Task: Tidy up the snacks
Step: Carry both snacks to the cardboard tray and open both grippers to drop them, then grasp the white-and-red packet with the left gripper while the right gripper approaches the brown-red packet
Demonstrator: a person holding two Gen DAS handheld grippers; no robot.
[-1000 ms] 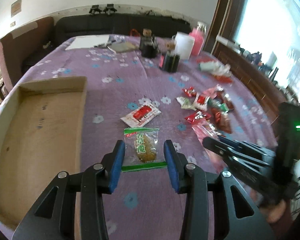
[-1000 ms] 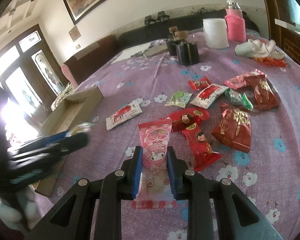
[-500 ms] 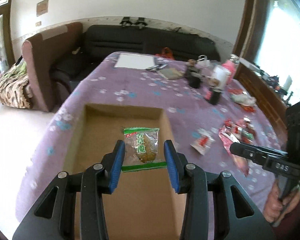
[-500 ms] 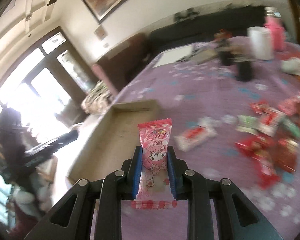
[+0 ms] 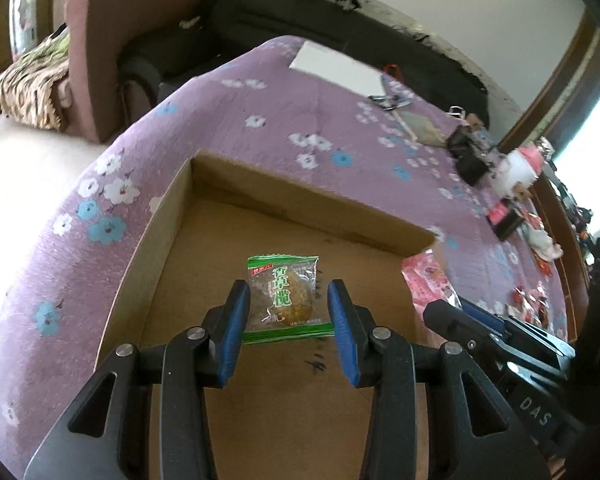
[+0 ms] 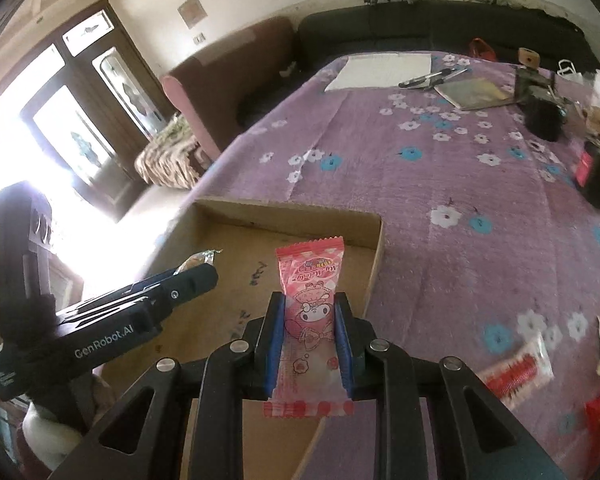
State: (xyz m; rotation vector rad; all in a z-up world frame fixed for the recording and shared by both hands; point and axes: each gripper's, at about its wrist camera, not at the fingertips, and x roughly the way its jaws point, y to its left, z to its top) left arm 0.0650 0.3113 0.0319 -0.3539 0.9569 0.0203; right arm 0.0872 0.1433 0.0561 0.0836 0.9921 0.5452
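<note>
My left gripper (image 5: 287, 308) is shut on a green snack packet (image 5: 286, 299) and holds it above the floor of a shallow cardboard box (image 5: 300, 194). My right gripper (image 6: 308, 320) is shut on a pink snack packet (image 6: 310, 276) and holds it over the box's right part (image 6: 374, 256). The pink packet (image 5: 428, 280) and the right gripper (image 5: 496, 332) show at the right of the left wrist view. The left gripper (image 6: 188, 276) shows at the left of the right wrist view.
The box lies at the left edge of a table with a purple flowered cloth (image 6: 440, 168). Loose red snack packets (image 6: 516, 368) lie on the cloth to the right. Black holders (image 6: 542, 116), a paper sheet (image 6: 380, 68) and bottles stand farther back. A sofa (image 5: 340, 20) lies beyond.
Both grippers have swung left from the snack pile to above the box, each keeping its packet. The right gripper has come in close beside the left.
</note>
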